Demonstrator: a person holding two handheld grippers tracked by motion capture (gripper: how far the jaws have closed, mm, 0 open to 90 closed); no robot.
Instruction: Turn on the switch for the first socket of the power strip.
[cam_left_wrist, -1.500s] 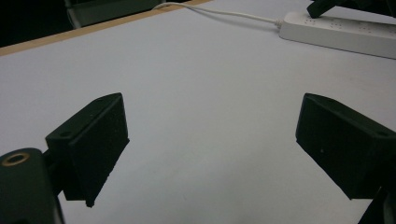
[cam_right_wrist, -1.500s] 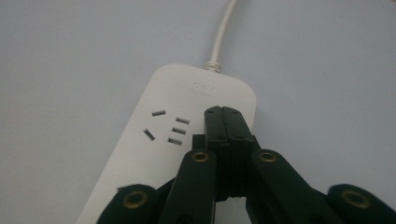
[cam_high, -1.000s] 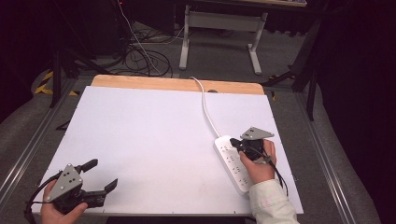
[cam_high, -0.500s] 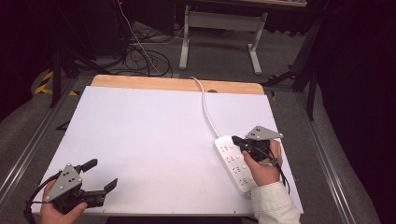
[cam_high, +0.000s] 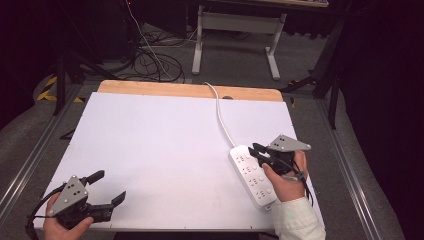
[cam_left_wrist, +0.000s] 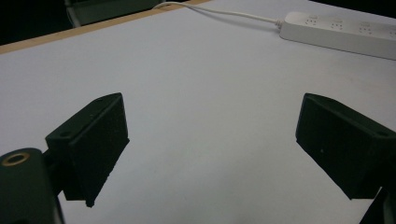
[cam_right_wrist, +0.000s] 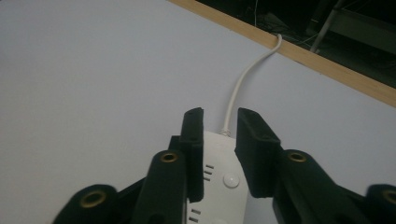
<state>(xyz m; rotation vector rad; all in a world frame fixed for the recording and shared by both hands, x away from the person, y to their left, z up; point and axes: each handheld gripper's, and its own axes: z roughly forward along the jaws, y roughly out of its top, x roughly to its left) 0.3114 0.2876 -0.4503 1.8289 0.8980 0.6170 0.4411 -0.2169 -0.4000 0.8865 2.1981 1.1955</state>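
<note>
The right claw (cam_high: 256, 150) hovered just above the far end of the white power strip (cam_high: 252, 175), its jaws a little apart and having just been opening, with nothing gripped between them. In the right gripper view the jaws straddled the strip's end above a round button (cam_right_wrist: 229, 179), so the press on that button looked done (a judgement from the pose). What was left seemed to be drawing the hand clear. The strip lay flat on the counter (cam_high: 165, 145) directly beneath this claw, its cord (cam_high: 220, 112) running away ahead of the jaws and over the counter's far edge.

The right hand (cam_high: 282, 175) gripped its tool from behind, wrist low, jaws pointing forward and slightly down. The left claw (cam_high: 107, 186) rested well apart to the side, jaws spread wide and empty, aimed across the bare counter toward the strip.
</note>
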